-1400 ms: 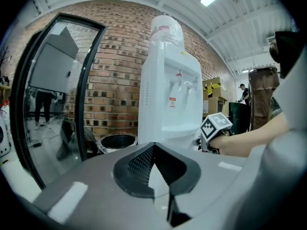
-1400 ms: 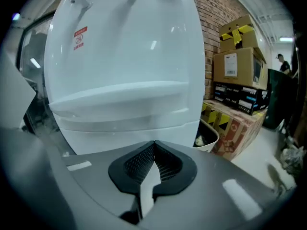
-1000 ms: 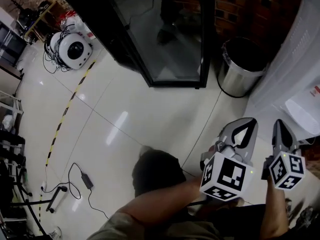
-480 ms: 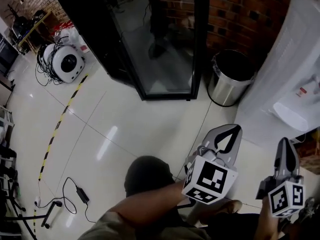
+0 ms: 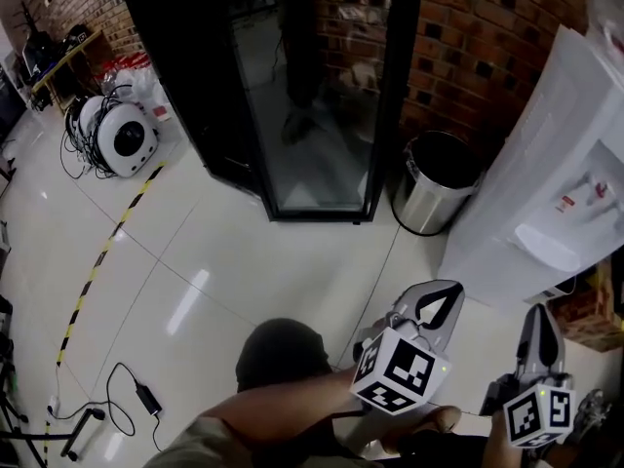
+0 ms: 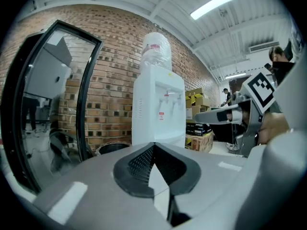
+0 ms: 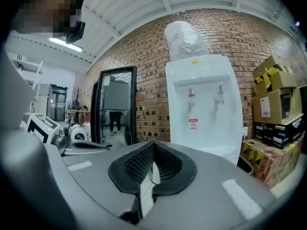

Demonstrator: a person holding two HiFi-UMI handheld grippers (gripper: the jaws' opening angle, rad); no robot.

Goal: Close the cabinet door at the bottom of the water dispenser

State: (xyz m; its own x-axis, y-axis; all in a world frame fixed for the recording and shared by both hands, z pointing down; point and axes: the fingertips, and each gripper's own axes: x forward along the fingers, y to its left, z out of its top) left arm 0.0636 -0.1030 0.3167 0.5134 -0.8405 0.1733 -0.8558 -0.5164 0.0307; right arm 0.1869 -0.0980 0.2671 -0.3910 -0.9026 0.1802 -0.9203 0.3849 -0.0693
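The white water dispenser (image 5: 546,183) stands against the brick wall at the right, a clear bottle (image 7: 184,40) on top. It also fills the middle of the left gripper view (image 6: 158,109). Its taps face me, and its lower cabinet is hidden behind the jaws in both gripper views. My left gripper (image 5: 450,289) is shut and empty, a short way in front of the dispenser's base. My right gripper (image 5: 539,312) hangs beside it to the right, also shut with nothing in it. Both point roughly level at the dispenser.
A steel bin (image 5: 434,193) stands left of the dispenser, next to a tall black-framed glass cabinet (image 5: 312,96). Cardboard boxes (image 7: 276,104) are stacked right of the dispenser. On the tiled floor lie cables (image 5: 136,398), yellow-black tape (image 5: 97,261) and a round white device (image 5: 117,135).
The head view has swung upward, so more of the dispenser and brick wall shows. Both grippers now sit lower in the picture and stay shut.
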